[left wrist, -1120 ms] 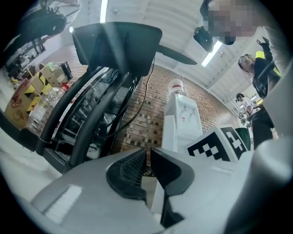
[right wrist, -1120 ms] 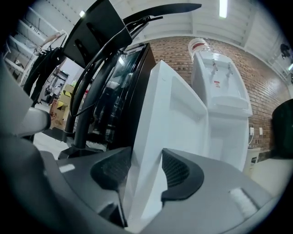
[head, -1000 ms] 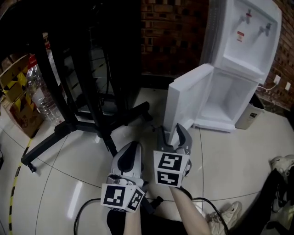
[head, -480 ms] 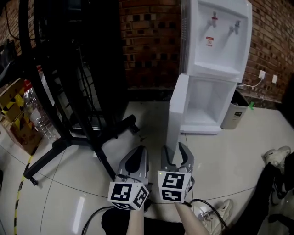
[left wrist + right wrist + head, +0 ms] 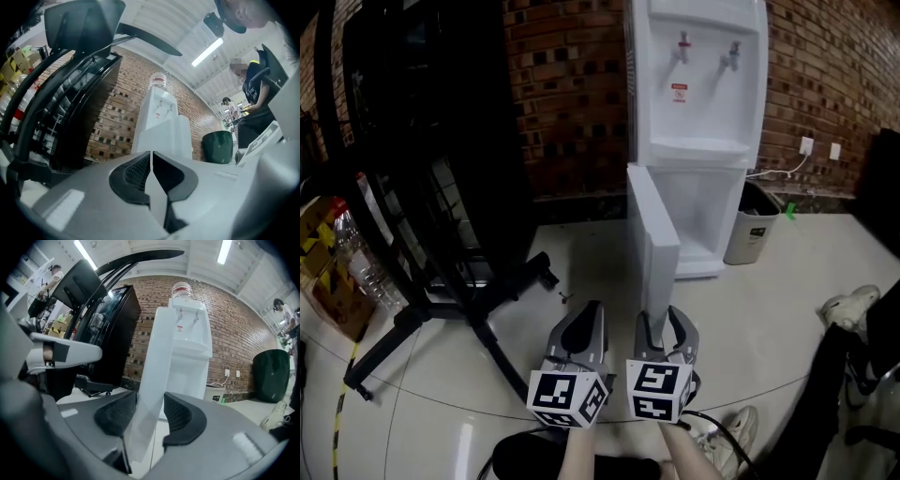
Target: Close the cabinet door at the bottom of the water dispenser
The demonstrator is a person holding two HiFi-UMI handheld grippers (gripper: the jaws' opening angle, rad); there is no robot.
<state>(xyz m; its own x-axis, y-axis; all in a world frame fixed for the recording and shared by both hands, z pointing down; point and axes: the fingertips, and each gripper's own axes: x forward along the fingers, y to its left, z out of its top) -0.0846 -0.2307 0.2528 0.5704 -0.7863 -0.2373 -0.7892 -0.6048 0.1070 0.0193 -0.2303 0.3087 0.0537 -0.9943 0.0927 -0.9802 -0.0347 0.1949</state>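
Both claws have just been closing; left claw (image 5: 589, 314) all but shut, empty; right claw (image 5: 659, 321) apart, cabinet door (image 5: 652, 246) edge-on straight ahead, apparently untouched.

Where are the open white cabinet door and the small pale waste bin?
open white cabinet door (image 5: 654, 239), head view, middle of the panel.
small pale waste bin (image 5: 748, 242), head view, its front wall.

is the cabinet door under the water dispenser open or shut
Open: the cabinet door stands swung out from the water dispenser, its white compartment exposed.
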